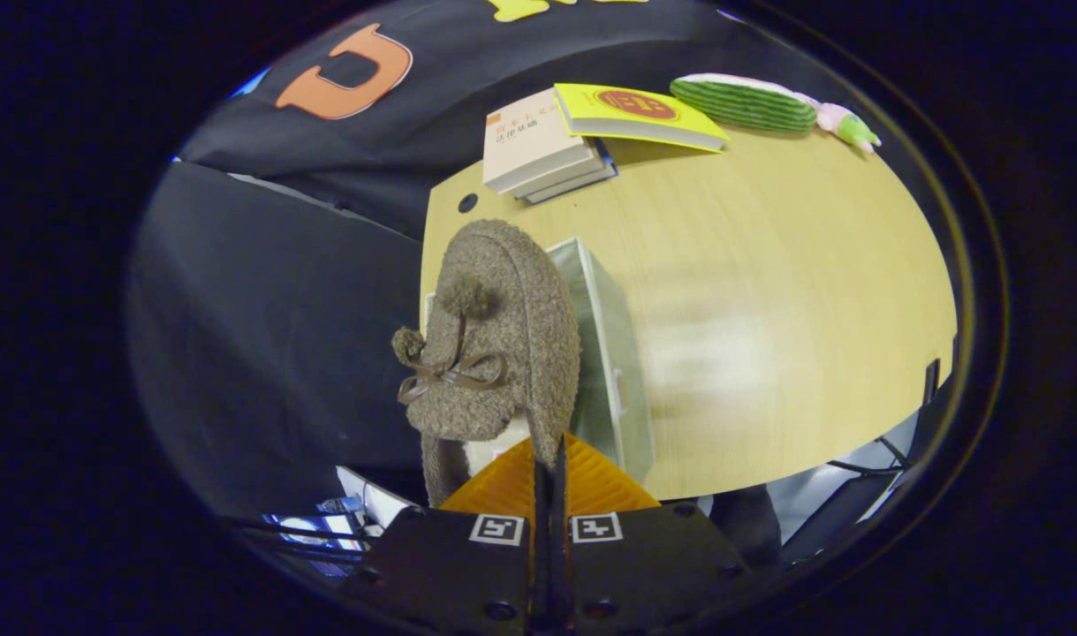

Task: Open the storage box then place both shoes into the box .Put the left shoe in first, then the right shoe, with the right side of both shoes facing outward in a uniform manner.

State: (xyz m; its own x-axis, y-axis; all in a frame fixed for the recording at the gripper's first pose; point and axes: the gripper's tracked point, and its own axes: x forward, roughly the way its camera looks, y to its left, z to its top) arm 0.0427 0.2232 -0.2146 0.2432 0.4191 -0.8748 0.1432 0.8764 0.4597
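Shoe [503,344] hangs pinched by its heel rim in the closed gripper [549,459], box [609,353] at 1 o'clock, nothing visibly stowed yet.

The gripper [549,459] points forward and a little downward, seen from its own camera. Its two fingers [591,486] stand almost closed, with only a thin dark slit between them. Both fingers press on the heel rim of the shoe [494,336], which hangs out ahead of the tips with its toe pointing away. Behind the fingers sits the dark body of the gripper, and it carries two square markers [496,529], one on each side of the slit.
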